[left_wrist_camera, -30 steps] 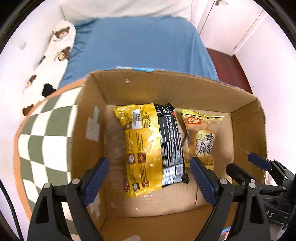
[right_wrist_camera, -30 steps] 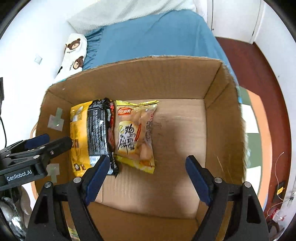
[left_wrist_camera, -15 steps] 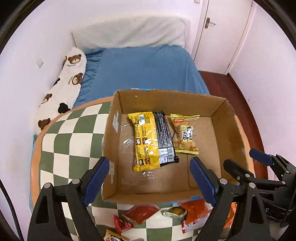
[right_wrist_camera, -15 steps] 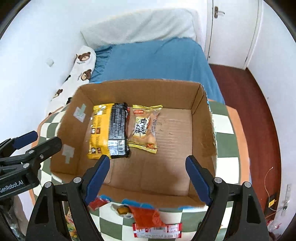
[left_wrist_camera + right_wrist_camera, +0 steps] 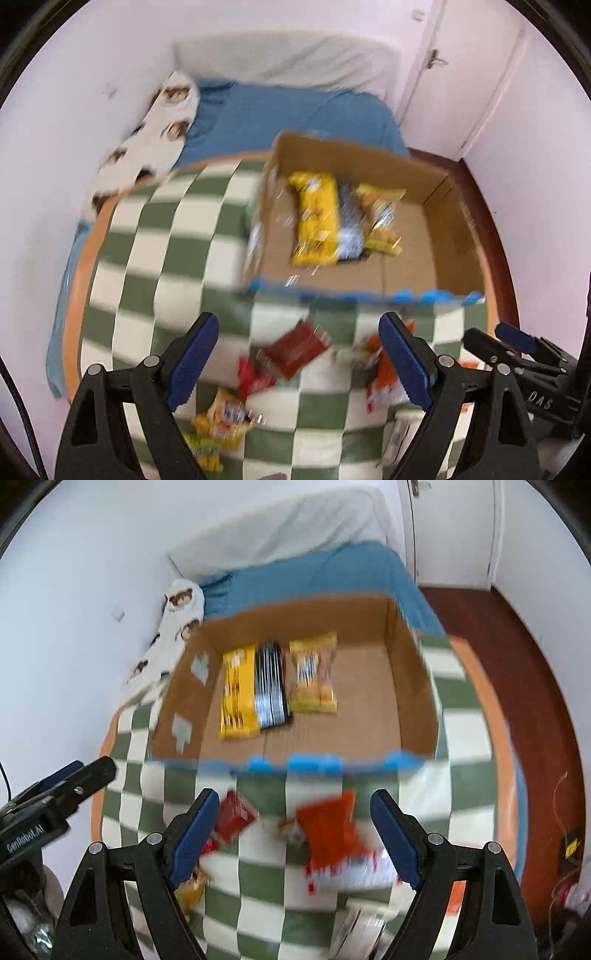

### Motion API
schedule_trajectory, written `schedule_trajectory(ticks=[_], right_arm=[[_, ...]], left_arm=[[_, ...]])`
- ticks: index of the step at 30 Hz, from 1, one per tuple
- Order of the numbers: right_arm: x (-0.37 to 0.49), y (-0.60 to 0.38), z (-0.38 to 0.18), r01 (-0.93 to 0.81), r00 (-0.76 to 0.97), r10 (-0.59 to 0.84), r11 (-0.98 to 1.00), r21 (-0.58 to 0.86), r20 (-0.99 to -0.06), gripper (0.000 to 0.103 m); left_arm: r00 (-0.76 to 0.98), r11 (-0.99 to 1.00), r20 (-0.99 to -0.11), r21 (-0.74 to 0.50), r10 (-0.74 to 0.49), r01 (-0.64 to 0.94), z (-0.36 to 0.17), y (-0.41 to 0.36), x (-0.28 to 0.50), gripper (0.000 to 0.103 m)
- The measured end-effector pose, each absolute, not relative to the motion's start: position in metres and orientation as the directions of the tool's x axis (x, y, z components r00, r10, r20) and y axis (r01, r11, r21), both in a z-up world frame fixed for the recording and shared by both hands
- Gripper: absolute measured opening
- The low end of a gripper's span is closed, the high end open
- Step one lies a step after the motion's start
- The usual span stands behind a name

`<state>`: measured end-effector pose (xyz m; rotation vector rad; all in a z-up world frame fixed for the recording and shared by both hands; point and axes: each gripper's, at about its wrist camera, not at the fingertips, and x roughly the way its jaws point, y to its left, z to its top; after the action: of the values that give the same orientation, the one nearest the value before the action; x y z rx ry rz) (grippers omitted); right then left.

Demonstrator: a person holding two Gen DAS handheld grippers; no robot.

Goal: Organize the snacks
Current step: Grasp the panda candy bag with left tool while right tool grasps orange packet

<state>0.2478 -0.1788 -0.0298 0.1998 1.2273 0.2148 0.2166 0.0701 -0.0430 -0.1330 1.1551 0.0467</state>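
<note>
Snacks litter checkered table before box

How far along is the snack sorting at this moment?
Done: a yellow-black packet and a yellow snack bag lie in the cardboard box. In hand: nothing; left gripper and right gripper are open. Left: red packet, orange packet and others on the checkered table.

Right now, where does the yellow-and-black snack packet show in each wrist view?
Left wrist: yellow-and-black packet right of centre, upper half, inside the cardboard box.
Right wrist: packet left of centre, in the box's left half.
Shared landmark: the blue-taped near rim of the box.
</note>
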Motion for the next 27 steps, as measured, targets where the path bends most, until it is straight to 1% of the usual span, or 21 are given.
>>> schedule_trajectory(ticks=[4, 7, 9, 13, 16, 18, 19, 21, 24, 26, 27], right_arm=[[0.222, -0.186, -0.074, -0.009, 0.23, 0.269, 0.962, 0.274, -0.935, 0.086], [0.213, -0.188, -0.106, 0.02, 0.173, 0.253, 0.965, 0.26, -0.952, 0.086], [0.213, -0.186, -0.122, 0.018, 0.149, 0.24, 0.969, 0.245, -0.959, 0.086], [0.219, -0.175, -0.151, 0.007, 0.101, 0.222, 0.975, 0.224, -0.97, 0.086], [0.227, -0.165, -0.166, -0.013, 0.082, 0.197, 0.98, 0.197, -0.977, 0.086], [0.234, -0.157, -0.177, -0.039, 0.071, 0.174, 0.984, 0.172, -0.982, 0.086], [0.237, -0.154, -0.182, -0.046, 0.067, 0.162, 0.986, 0.16, -0.984, 0.086], [0.243, -0.15, -0.191, -0.06, 0.056, 0.141, 0.989, 0.138, -0.988, 0.086], [0.254, -0.142, -0.203, -0.093, 0.054, 0.111, 0.99, 0.106, -0.992, 0.086], [0.26, -0.137, -0.21, -0.113, 0.049, 0.092, 0.99, 0.086, -0.995, 0.086], [0.263, -0.135, -0.213, -0.12, 0.043, 0.092, 0.989, 0.086, -0.995, 0.086]], left_arm=[[0.294, 0.962, -0.954, -0.132, -0.058, -0.238, -0.089, 0.115, 0.175, 0.089], [0.216, 0.928, -0.975, -0.122, -0.047, -0.351, -0.125, 0.146, 0.142, 0.089], [0.131, 0.906, -0.99, -0.109, -0.06, -0.409, -0.156, 0.166, 0.122, 0.089], [0.046, 0.893, -0.998, -0.051, -0.034, -0.447, -0.196, 0.185, 0.089, 0.089], [0.014, 0.886, -1.0, -0.025, -0.021, -0.463, -0.215, 0.191, 0.078, 0.089], [0.026, 0.901, -1.0, -0.014, -0.003, -0.433, -0.218, 0.188, 0.076, 0.089], [0.034, 0.917, -0.999, 0.02, 0.037, -0.399, -0.218, 0.184, 0.079, 0.089], [0.052, 0.946, -0.997, 0.04, 0.06, -0.322, -0.219, 0.173, 0.089, 0.089], [0.062, 0.983, -0.992, 0.095, 0.106, -0.159, -0.227, 0.147, 0.11, 0.089], [0.049, 0.988, -0.987, 0.153, 0.153, -0.006, -0.24, 0.123, 0.124, 0.089], [0.04, 0.985, -0.986, 0.166, 0.164, 0.045, -0.246, 0.115, 0.129, 0.089]])
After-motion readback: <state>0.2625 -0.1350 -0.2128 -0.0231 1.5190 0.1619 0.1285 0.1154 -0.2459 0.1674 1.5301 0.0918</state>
